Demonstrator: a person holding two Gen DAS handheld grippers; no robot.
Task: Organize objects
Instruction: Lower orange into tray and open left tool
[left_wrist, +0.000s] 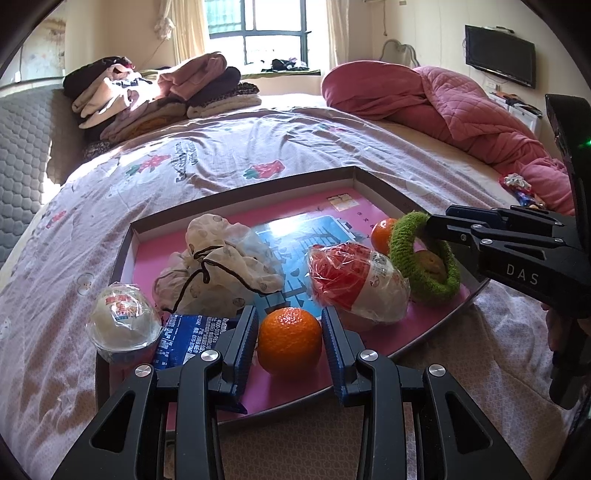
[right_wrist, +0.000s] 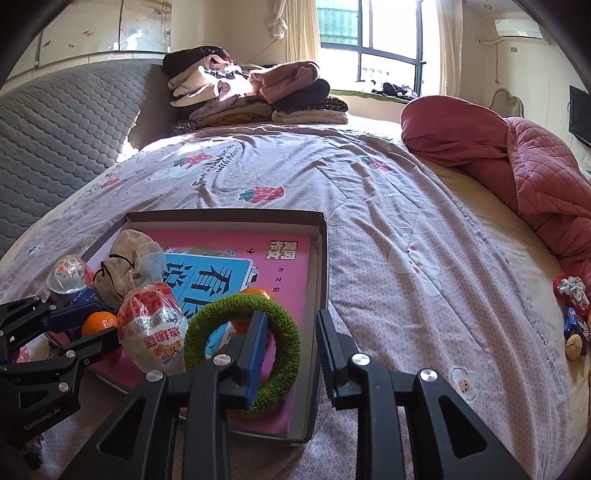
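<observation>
A shallow cardboard box (left_wrist: 243, 184) (right_wrist: 320, 236) with a pink bottom lies on the bed. My left gripper (left_wrist: 290, 332) (right_wrist: 88, 326) is open, its fingers on either side of an orange (left_wrist: 289, 340) (right_wrist: 99, 322) in the box. My right gripper (right_wrist: 291, 350) (left_wrist: 432, 221) is open; its left finger passes through a green knitted ring (right_wrist: 243, 345) (left_wrist: 424, 258) that stands tilted at the box's near edge. A second orange (left_wrist: 383, 235) (right_wrist: 255, 293) sits behind the ring.
In the box: a red-and-white wrapped egg toy (left_wrist: 356, 282) (right_wrist: 153, 332), a drawstring cloth pouch (left_wrist: 218, 262) (right_wrist: 127, 266), a blue packet (left_wrist: 188, 336), and a clear-wrapped ball (left_wrist: 123, 325) (right_wrist: 70, 275) at its corner. Small items (right_wrist: 574, 317) lie on the bed at right, by a pink quilt (right_wrist: 517, 162).
</observation>
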